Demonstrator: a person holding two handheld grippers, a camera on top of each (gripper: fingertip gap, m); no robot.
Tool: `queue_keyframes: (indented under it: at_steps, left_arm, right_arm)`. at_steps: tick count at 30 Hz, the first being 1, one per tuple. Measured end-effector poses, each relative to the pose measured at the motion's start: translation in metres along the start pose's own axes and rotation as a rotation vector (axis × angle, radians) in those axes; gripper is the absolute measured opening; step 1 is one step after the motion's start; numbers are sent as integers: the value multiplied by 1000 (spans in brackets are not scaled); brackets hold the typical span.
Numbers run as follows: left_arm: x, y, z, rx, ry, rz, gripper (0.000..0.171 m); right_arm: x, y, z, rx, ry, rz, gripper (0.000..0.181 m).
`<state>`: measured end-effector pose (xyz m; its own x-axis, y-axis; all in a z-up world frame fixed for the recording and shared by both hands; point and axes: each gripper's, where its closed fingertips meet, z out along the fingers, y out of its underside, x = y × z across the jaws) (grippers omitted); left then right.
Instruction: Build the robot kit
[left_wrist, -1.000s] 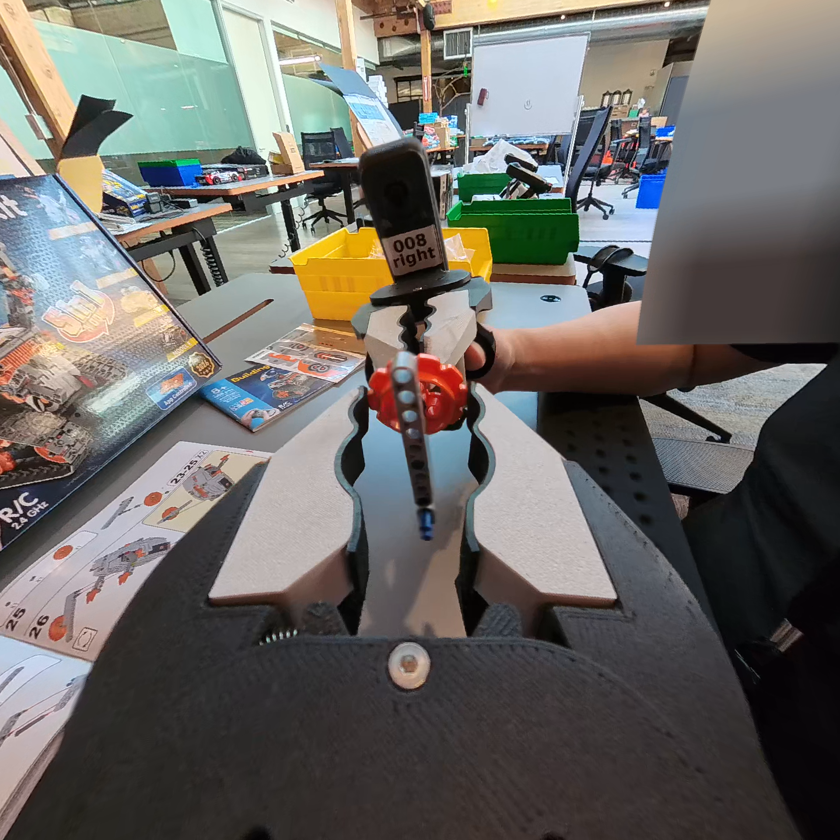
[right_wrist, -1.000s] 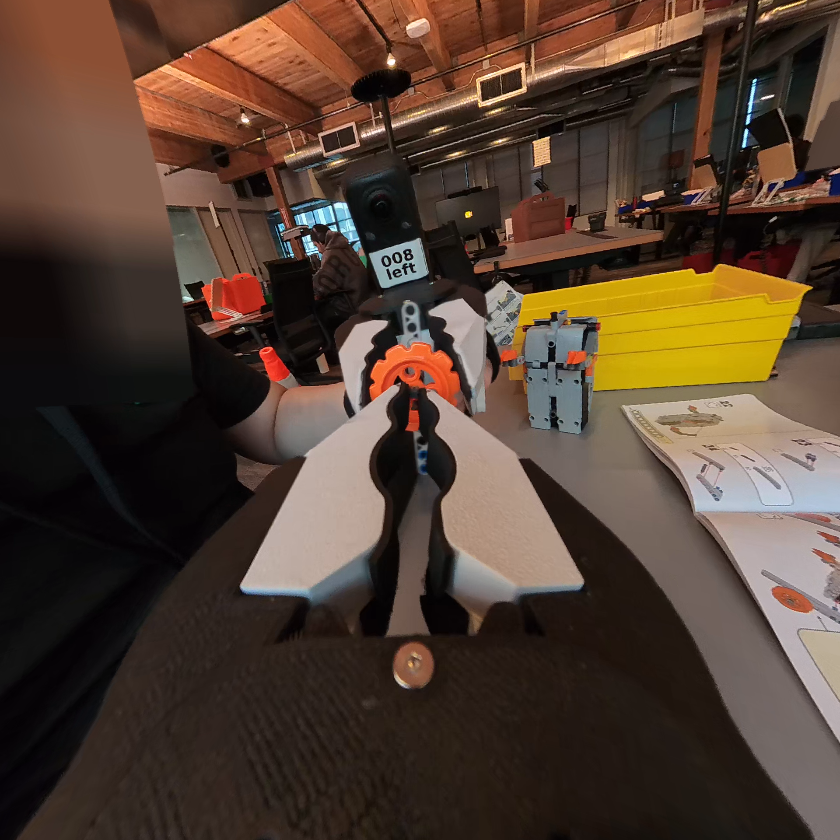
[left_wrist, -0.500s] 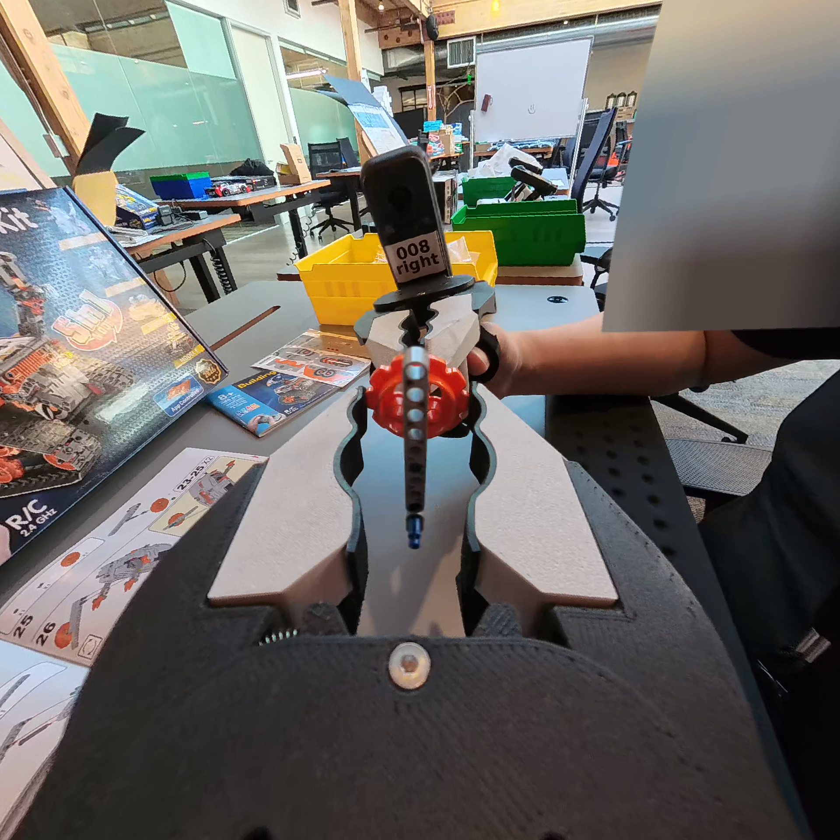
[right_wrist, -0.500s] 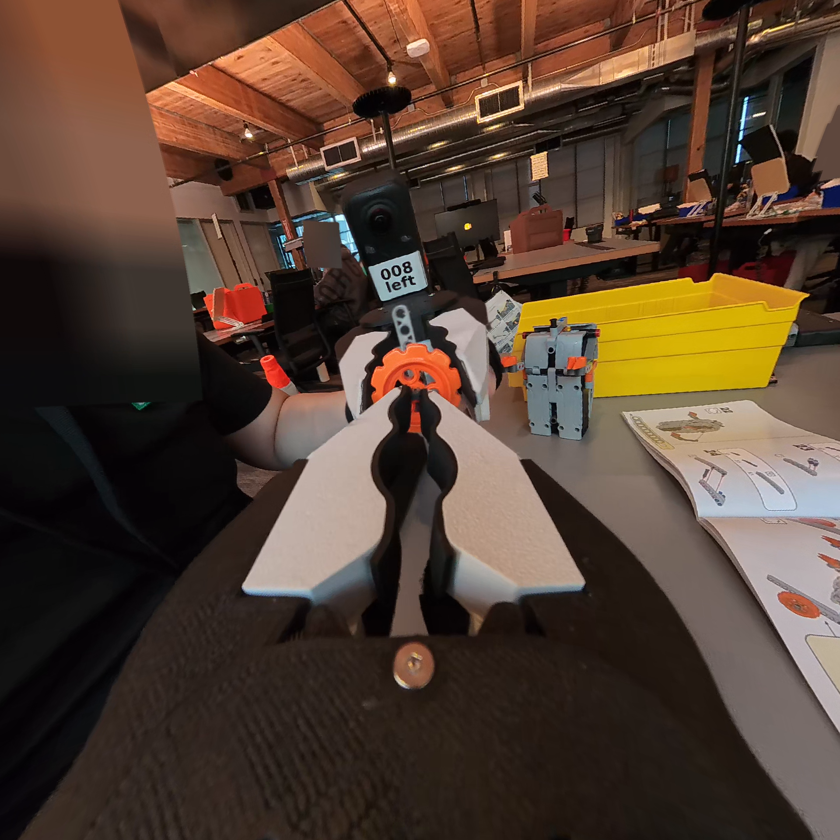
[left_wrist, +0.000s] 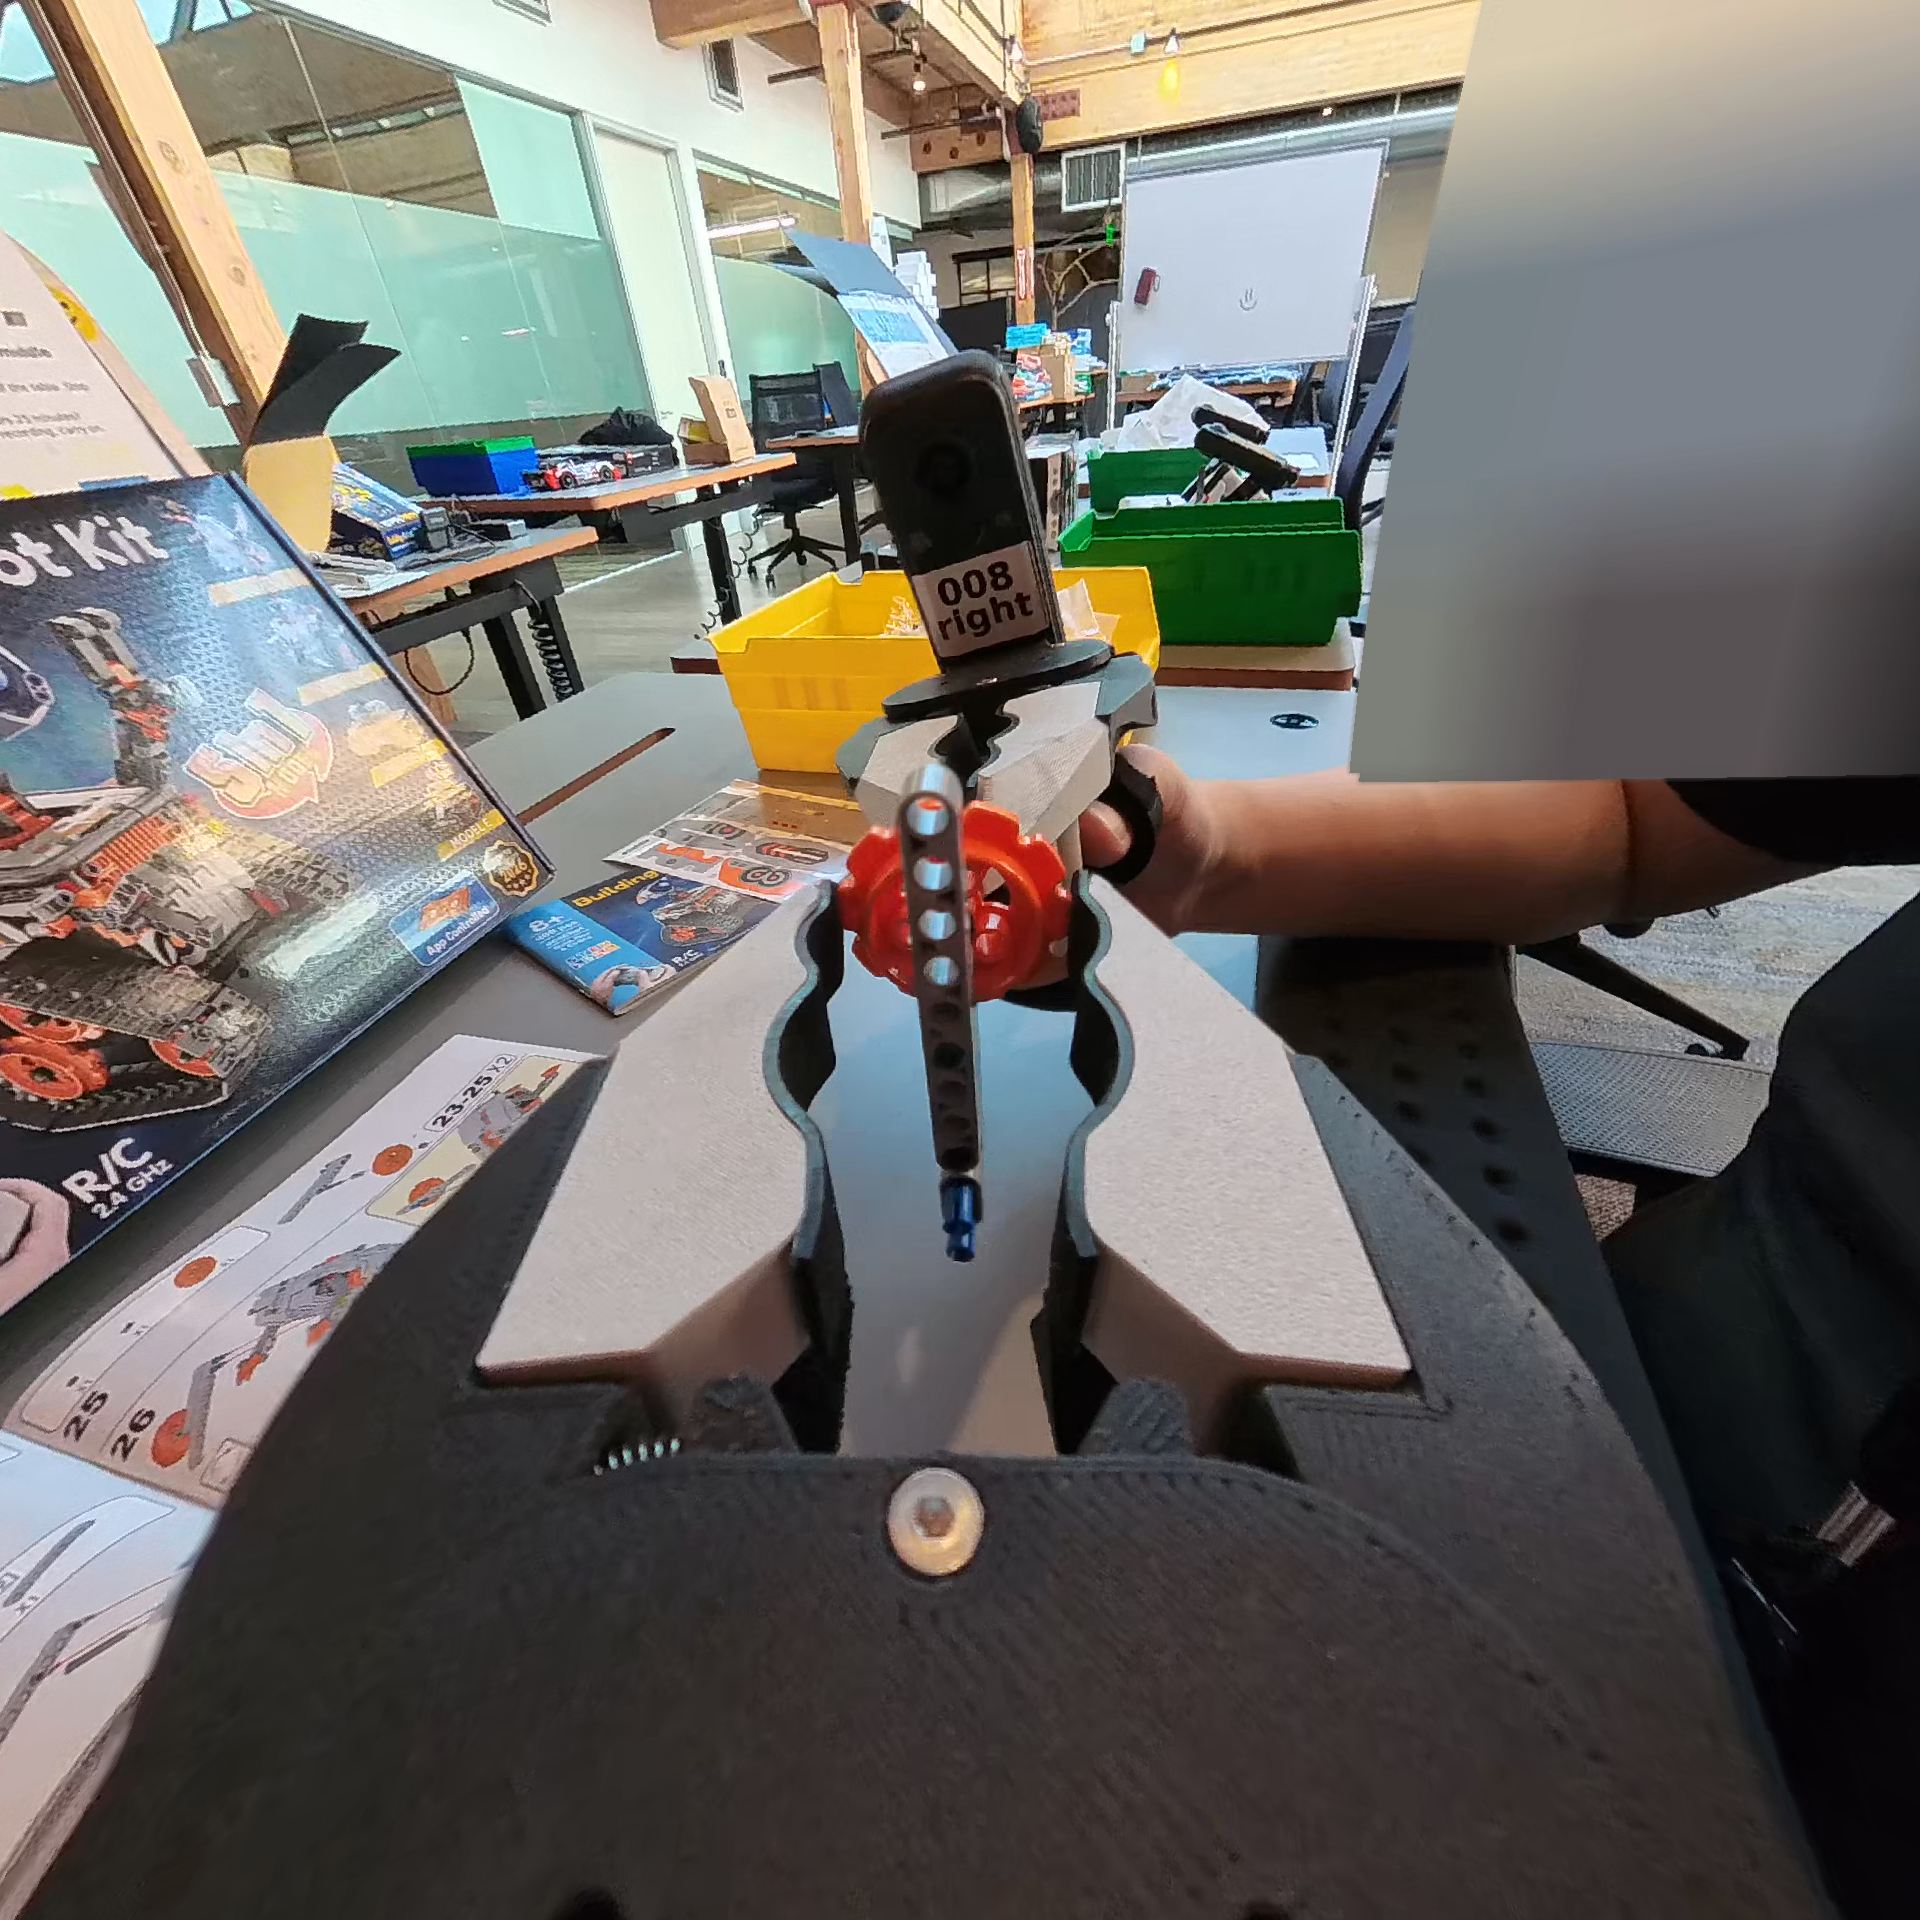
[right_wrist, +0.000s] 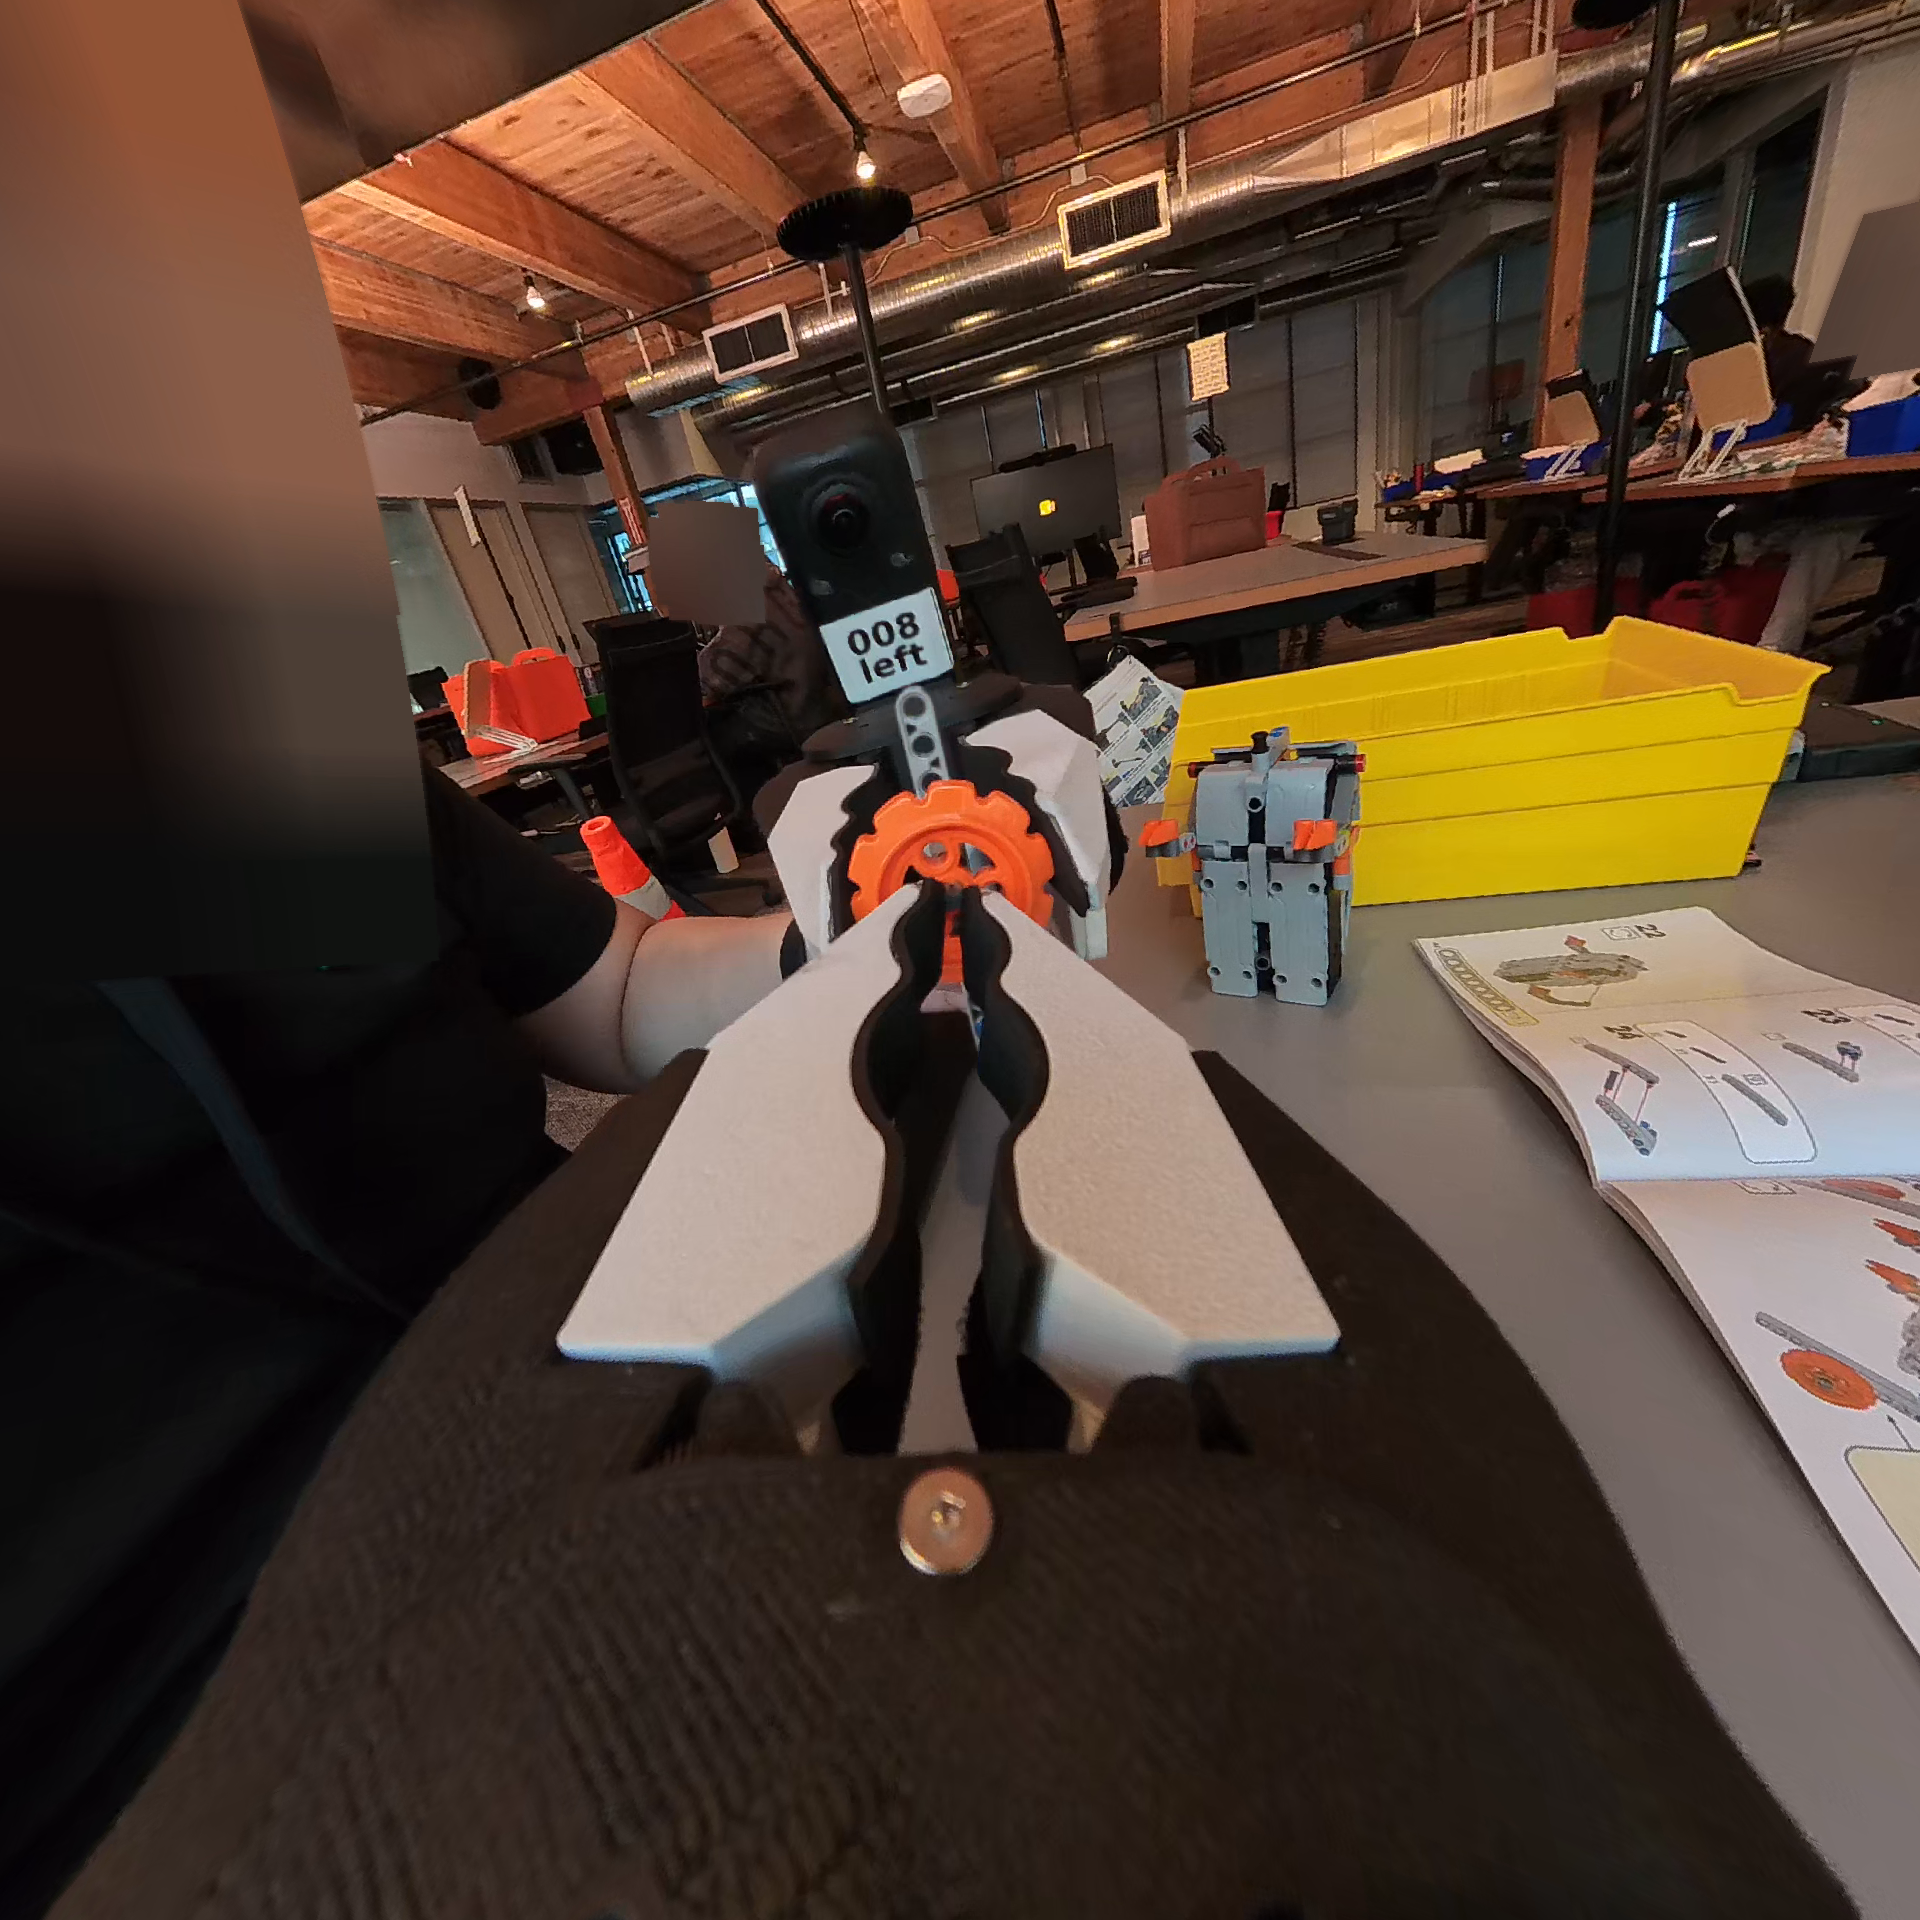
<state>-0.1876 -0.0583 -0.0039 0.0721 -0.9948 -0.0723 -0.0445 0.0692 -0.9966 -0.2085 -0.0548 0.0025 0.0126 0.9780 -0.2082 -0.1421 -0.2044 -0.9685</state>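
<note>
One: Two grippers meet nose to nose above the table (right_wrist: 1403, 1195), both on one small build. What has the left gripper (left_wrist: 951, 914) got?

Two: An orange gear (left_wrist: 1003, 925), caught by its rim between the tips. The left fingers (left_wrist: 675, 1174) stand about half spread, just wide enough to span the gear, and it sits upright between them, clear of the table.

One: And the grey strip across it?

Two: That is a grey holed beam (left_wrist: 940, 997) fixed against the gear's near face in the left wrist view. It runs from above the gear down toward the camera and ends in a blue pin (left_wrist: 963, 1216). Neither left finger touches the beam.

One: Now the right gripper (right_wrist: 940, 906).

Two: Its fingers are drawn almost together, with only a thin slit between them. The tips press at the gear's hub on the face away from the beam. Whether they pinch a small part there I cannot tell, since the tips hide that spot.

One: What lies around them?

Two: In the right wrist view a grey block model (right_wrist: 1273, 883) stands on the table just in front of a yellow bin (right_wrist: 1507, 790), with an open instruction booklet (right_wrist: 1714, 1039) beside it. In the left wrist view a kit box (left_wrist: 208, 810) leans at the left, well apart from the gear.
</note>
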Motion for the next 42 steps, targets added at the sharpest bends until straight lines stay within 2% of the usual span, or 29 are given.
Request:
queue_keyframes:
  at_steps: [12, 16, 19, 22, 25, 37, 42]
  left_arm:
    - [0, -1, -1, 20, 19, -41, 42]
    - [2, 1, -2, 33, 65, -65, 42]
    - [6, -2, -1, 42, 75, -25, 49]
    - [2, 5, 2, -14, 28, 60, 40]
    - [3, 7, 2, -38, 23, 98, 41]
    - [13, 10, 1, -47, 71, 152, 40]
    - [10, 12, -1, -64, 67, 132, 40]
  right_arm:
    - [0, 0, 0, 0, 10, 1, 1]
    - [0, 5, 1, -61, 31, -70, 1]
    - [1, 9, 0, -97, 48, -98, 1]
    - [3, 13, -2, -136, 64, -128, 2]
    - [2, 15, -2, -146, 60, -130, 1]
    - [-6, 21, 0, -132, -50, -6, 2]
    - [-2, 23, 4, -128, -21, -15, 4]
